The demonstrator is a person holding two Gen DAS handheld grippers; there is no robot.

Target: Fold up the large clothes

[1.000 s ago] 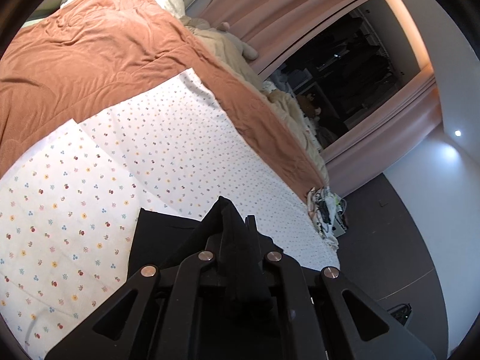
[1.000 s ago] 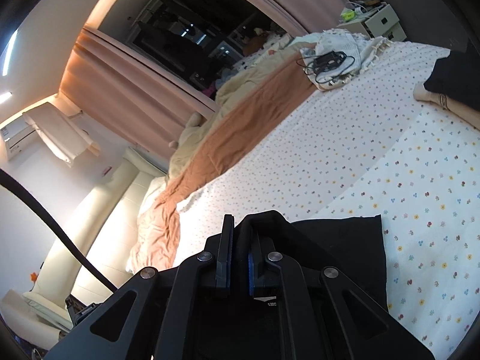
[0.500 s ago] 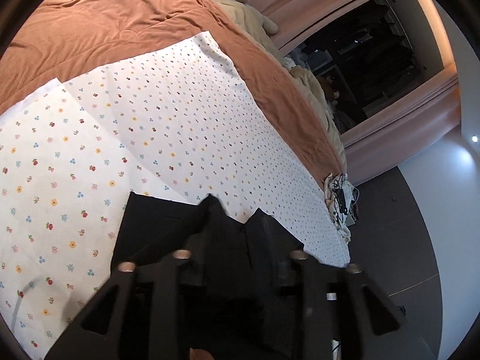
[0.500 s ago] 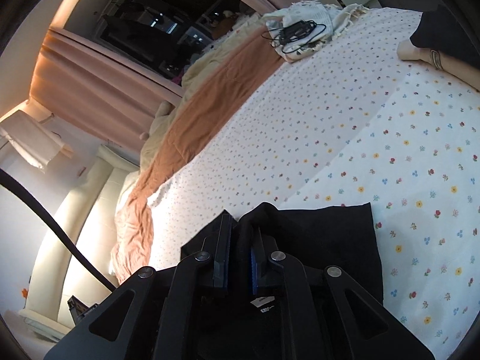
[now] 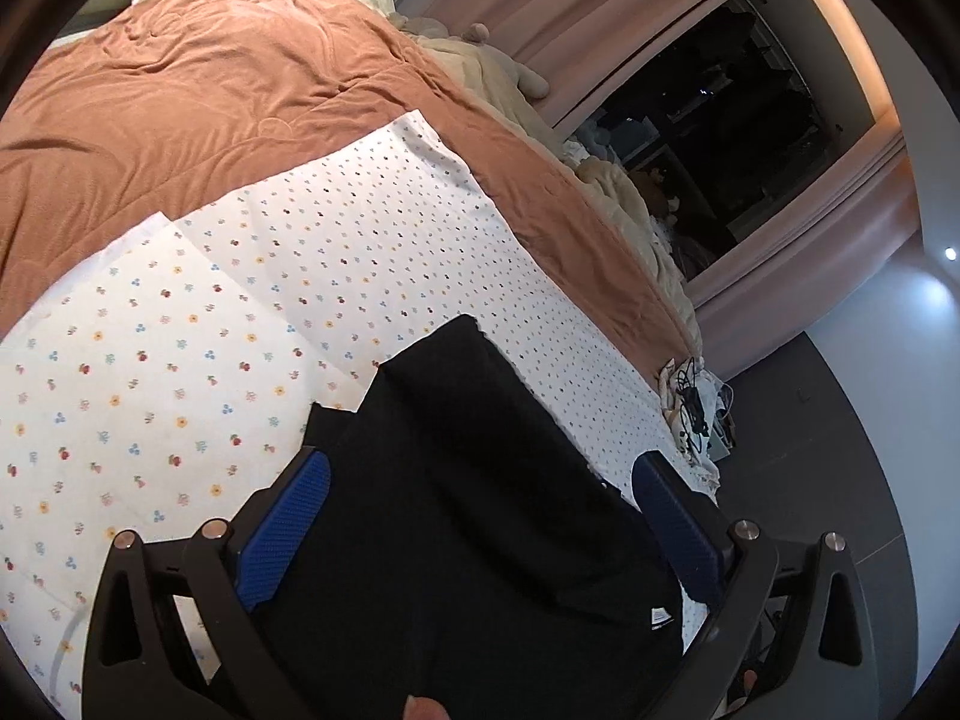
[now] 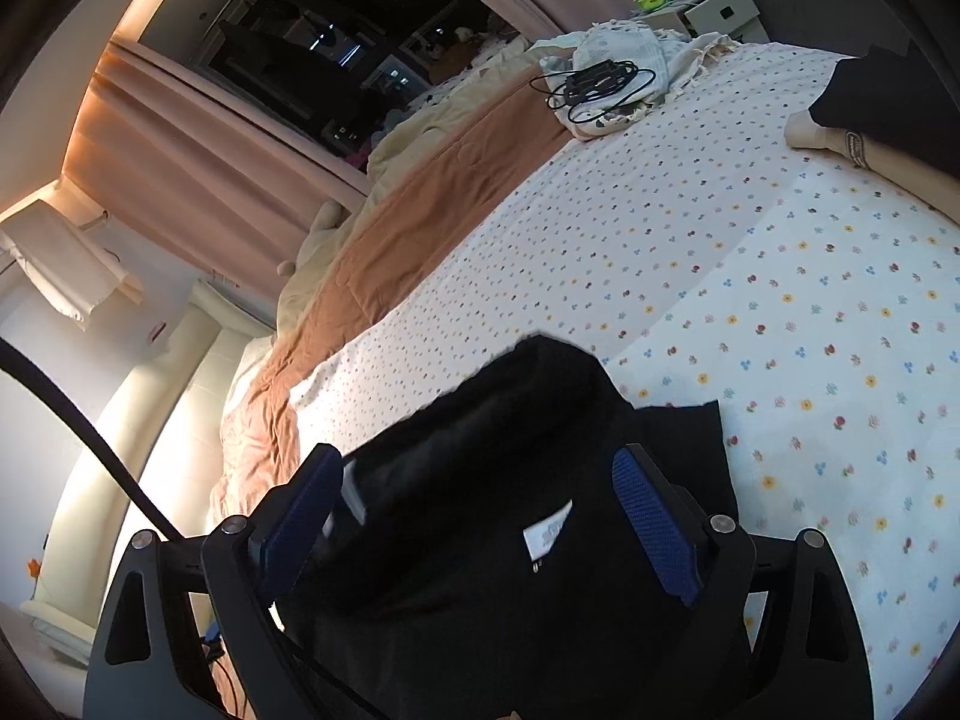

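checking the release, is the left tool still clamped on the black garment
No, the left tool stands wide open, its blue pads apart from the black garment lying between them.

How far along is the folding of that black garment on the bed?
Done: the black garment lies doubled over on the floral sheet. In hand: nothing; the left gripper and right gripper have just opened, cloth loose between their jaws. Left: probably further folds.

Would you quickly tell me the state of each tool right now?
Left tool: open, jaws just opened; black garment lies loose between the pads.
Right tool: open, jaws just opened; the same garment lies between them, unpinched.
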